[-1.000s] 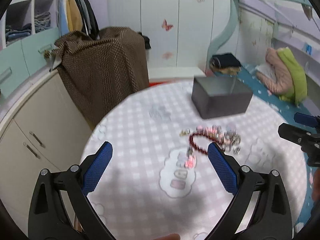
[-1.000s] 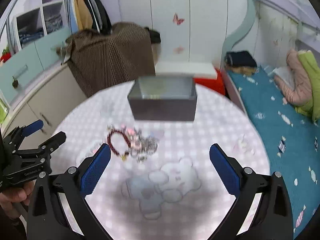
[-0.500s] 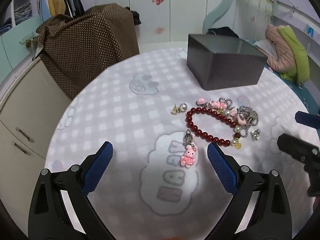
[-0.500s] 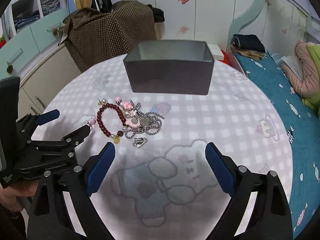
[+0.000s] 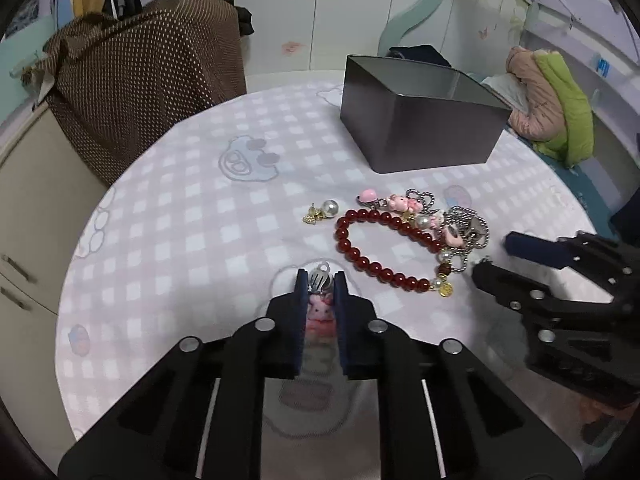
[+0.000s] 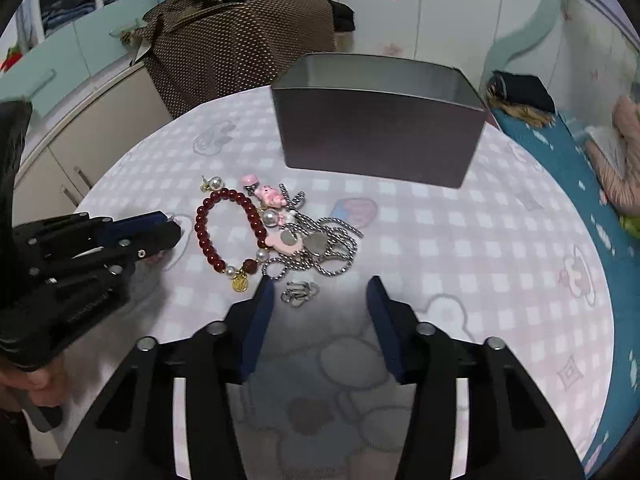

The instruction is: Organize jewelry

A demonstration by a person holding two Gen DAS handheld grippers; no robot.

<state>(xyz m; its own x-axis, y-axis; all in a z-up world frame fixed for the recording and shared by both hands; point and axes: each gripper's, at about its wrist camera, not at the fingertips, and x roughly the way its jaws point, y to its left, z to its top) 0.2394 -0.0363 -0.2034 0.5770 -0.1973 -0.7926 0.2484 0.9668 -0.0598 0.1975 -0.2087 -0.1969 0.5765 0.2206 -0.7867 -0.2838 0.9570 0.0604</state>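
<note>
Two grippers low over the table (image 5: 168, 216), left gripper (image 5: 318, 280) pinched on a pink bear charm (image 5: 319, 309) — clip end poking out, right gripper (image 6: 320, 292) spread wide by a small silver clasp (image 6: 298, 293), red bead bracelet (image 6: 228, 232) and chain tangle beside it, grey box (image 6: 376, 140) behind — contents seemingly hidden.

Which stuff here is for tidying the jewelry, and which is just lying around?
For the job:
pink bunny charm, pinched in the left hand-held gripper
red bead bracelet
silver chains
pearl earring
grey box

Just lying around:
brown dotted cloth
green and pink jackets
</note>
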